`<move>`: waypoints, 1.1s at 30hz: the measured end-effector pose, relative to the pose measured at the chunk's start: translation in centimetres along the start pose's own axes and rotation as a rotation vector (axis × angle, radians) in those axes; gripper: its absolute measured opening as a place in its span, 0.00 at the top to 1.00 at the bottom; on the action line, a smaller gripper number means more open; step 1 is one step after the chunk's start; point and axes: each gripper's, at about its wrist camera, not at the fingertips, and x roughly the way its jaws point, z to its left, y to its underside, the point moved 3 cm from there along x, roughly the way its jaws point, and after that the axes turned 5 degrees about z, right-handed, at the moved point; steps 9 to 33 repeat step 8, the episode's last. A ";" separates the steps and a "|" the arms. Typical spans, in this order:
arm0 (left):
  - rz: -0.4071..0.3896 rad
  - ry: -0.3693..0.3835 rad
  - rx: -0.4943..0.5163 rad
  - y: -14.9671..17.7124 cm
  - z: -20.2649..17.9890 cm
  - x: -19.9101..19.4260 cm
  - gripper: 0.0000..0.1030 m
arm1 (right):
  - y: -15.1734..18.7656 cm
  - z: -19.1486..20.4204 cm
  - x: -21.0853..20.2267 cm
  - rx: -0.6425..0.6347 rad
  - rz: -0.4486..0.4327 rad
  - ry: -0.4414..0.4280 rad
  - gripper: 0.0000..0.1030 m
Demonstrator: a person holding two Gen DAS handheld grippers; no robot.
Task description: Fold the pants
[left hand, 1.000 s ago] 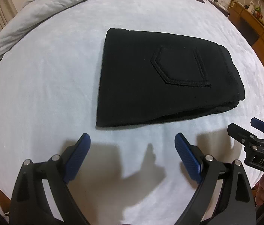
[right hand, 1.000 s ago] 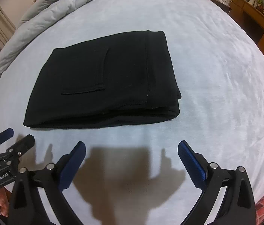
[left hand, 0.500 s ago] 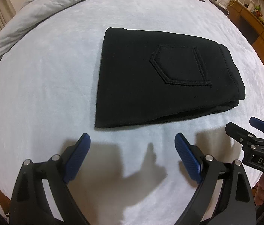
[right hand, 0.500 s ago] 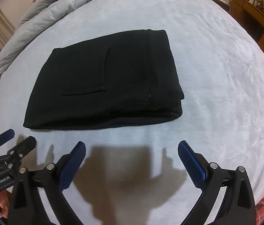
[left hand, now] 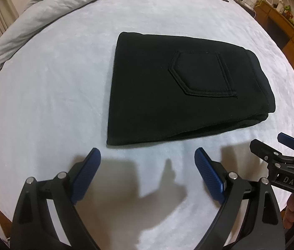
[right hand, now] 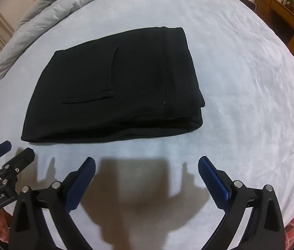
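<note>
Currently the pants (left hand: 178, 87) lie folded on the bed (left hand: 53, 83), dead ahead of both grippers, long axis running left-right. I hold the left gripper (left hand: 148, 160) and right gripper (right hand: 147, 166) spread, empty, near the front edge, about equally close.

pants underside: we can't see how many layers of the pants (left hand: 167, 95) are tucked under
desk clutter: bits on the wooden desk (left hand: 288, 20) too tiny for us to tell
right hand-held gripper (left hand: 272, 145): body cut off at the left-wrist edge
</note>
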 end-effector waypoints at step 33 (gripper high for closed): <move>0.011 0.007 0.006 -0.1 0.0 -0.3 0.12 | 0.3 -0.8 -0.2 0.025 0.006 -0.007 0.04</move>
